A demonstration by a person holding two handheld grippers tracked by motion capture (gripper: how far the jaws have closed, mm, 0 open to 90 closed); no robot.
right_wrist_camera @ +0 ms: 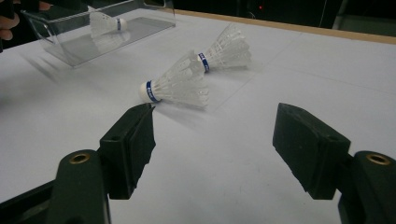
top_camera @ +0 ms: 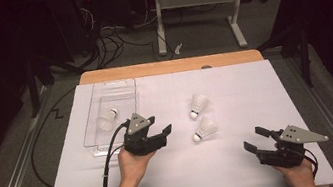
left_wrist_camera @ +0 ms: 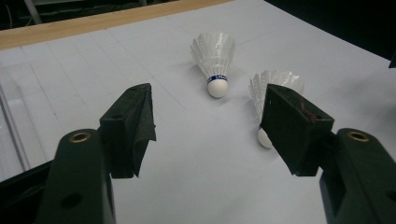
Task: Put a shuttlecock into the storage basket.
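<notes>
Not much to read here tbh. Each shuttlecock has a blue band just behind its cork with tiny white print on it, but it's too small and blurry to make out: the nearer shuttlecock, the farther shuttlecock just behind it, same deal on the one in the clear tray. No other labels or numbers.

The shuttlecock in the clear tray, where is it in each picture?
High view: the shuttlecock in the tray lies at left of centre, inside the clear tray, just beyond the left claw.
Left gripper view: I cannot make it out; a bit of the tray's edge sits at far left.
Right gripper view: top left, inside the tray.
Shared landmark: the two loose shuttlecocks on the white sheet.
</notes>
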